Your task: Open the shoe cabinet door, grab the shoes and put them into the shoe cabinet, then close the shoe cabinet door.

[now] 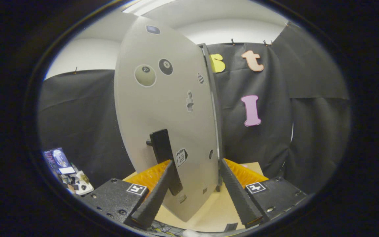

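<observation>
The shoe cabinet's grey door (pixel 163 108) stands upright just ahead of me, dotted with small stickers, and I face its front. Its far edge (pixel 214 108) lies on the right, seen against the black cloth wall. A black bar handle (pixel 164 154) is mounted low on the door. My gripper (pixel 196 163) is open, its fingers wide apart with the door's lower part between them. The left finger (pixel 158 194) lies against the handle's lower end. The right finger (pixel 237 194) reaches up beside the door's far edge. Neither finger presses on anything that I can make out.
A light wooden tabletop (pixel 209 210) lies under the door and the fingers. Black cloth hangs behind and to both sides. A small heap of odds and ends (pixel 67 172) sits low at the left.
</observation>
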`<control>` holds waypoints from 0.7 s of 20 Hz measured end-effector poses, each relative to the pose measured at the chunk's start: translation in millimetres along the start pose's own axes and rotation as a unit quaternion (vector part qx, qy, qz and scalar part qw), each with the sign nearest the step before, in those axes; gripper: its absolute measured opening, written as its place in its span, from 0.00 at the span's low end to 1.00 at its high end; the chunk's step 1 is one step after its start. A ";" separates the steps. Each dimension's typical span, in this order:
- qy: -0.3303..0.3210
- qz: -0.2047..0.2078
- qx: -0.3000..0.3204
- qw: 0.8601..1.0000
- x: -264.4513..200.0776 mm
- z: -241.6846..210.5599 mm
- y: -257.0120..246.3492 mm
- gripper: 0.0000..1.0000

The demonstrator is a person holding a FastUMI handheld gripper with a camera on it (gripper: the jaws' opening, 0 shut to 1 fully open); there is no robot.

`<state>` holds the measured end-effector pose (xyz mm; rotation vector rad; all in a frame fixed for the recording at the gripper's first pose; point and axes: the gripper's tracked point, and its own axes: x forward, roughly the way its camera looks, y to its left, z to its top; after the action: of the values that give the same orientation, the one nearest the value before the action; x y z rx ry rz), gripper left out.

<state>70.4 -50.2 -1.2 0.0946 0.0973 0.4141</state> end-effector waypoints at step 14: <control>-0.005 -0.021 -0.026 0.999 84.1 -9.2 102.4 0.96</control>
<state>105.3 77.8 -5.2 0.0433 0.0778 0.3747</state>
